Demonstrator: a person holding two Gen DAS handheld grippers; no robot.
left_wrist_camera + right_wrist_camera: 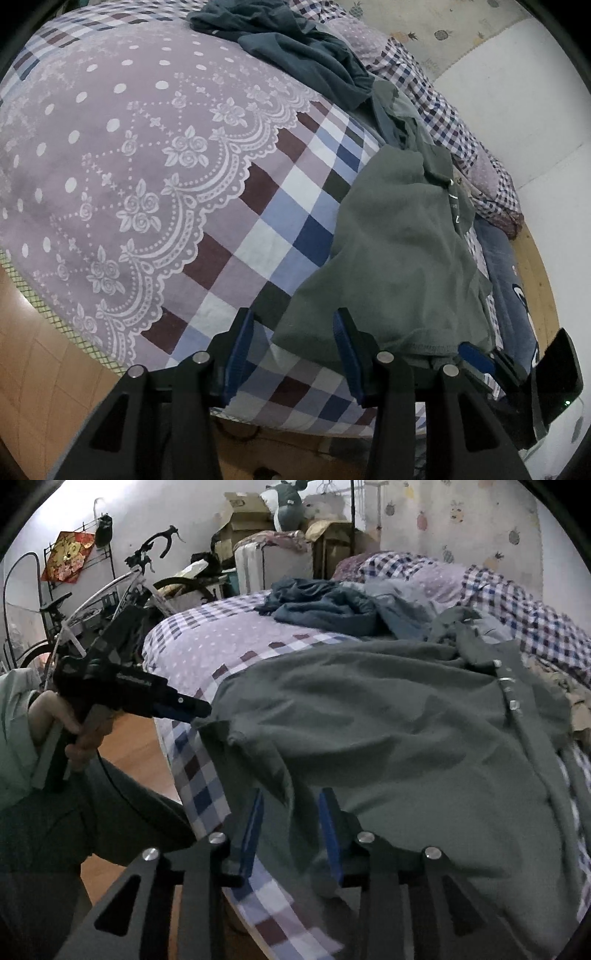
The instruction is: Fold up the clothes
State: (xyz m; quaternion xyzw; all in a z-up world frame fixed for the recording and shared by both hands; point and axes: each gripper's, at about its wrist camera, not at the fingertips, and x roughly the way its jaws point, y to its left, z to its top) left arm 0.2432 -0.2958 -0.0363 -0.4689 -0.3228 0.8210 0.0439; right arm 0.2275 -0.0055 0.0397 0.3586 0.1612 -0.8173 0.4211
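On the bed [258, 236] my grey-green shirt [388, 738] sprawls, soft, limp. Left hand-held gripper [293, 354] gapes empty at its hem; right hand-held gripper [291, 834] gapes astride the hem edge. I'd pinch hem corners.

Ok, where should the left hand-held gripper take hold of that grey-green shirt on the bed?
Grip the hem corner of the grey-green shirt nearest the bed's foot edge, coming in low from the floor side. The stitched hem lies flat and overhangs the checked bedspread there, just ahead of the open left hand-held gripper, so one finger can probably slide beneath it.
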